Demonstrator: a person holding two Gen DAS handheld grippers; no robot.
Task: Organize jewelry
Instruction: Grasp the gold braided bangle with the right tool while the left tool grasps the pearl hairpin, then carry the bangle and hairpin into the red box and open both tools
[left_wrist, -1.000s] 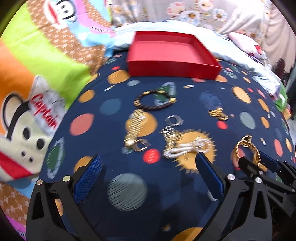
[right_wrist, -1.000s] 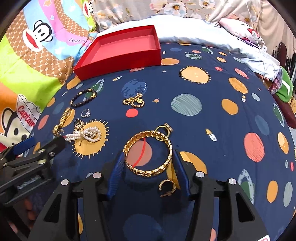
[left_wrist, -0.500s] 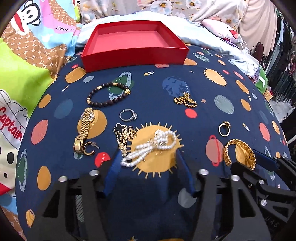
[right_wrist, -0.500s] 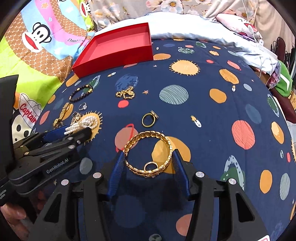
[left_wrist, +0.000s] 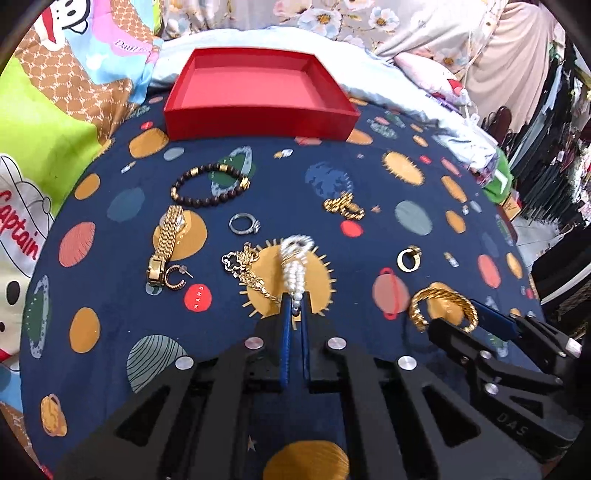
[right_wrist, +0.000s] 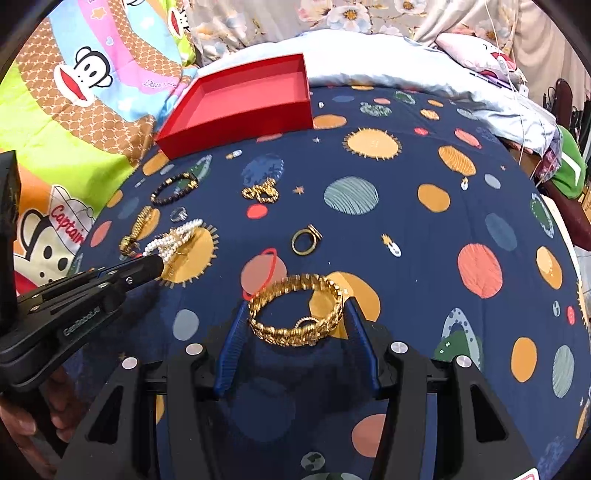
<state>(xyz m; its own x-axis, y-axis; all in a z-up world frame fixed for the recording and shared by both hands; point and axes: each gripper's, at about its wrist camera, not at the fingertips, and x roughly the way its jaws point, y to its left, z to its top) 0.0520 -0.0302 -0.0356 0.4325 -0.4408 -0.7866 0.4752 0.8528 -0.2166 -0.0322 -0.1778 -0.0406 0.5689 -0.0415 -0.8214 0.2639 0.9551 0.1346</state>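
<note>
Your left claw (left_wrist: 294, 314) is clenched on the near end of the pearl strand (left_wrist: 295, 264), which lies stretched over a sun print near the middle of the bed cover (left_wrist: 369, 177). Your right claw (right_wrist: 295, 325) grasps the wide gold bangle (right_wrist: 295, 312) between its blue fingers (right_wrist: 231, 347), toward the cover's near edge. The red tray (left_wrist: 258, 122) sits at the far edge with nothing in it. Loose on the cover between tray and claws: a dark bead bracelet (left_wrist: 210, 184), a gold watch (left_wrist: 166, 243), a silver ring (left_wrist: 243, 224), a gold hoop earring (left_wrist: 176, 278), a gold chain bracelet (left_wrist: 247, 269) touching the pearls, a small gold chain (left_wrist: 343, 206) and a gold ring (left_wrist: 409, 257).
</note>
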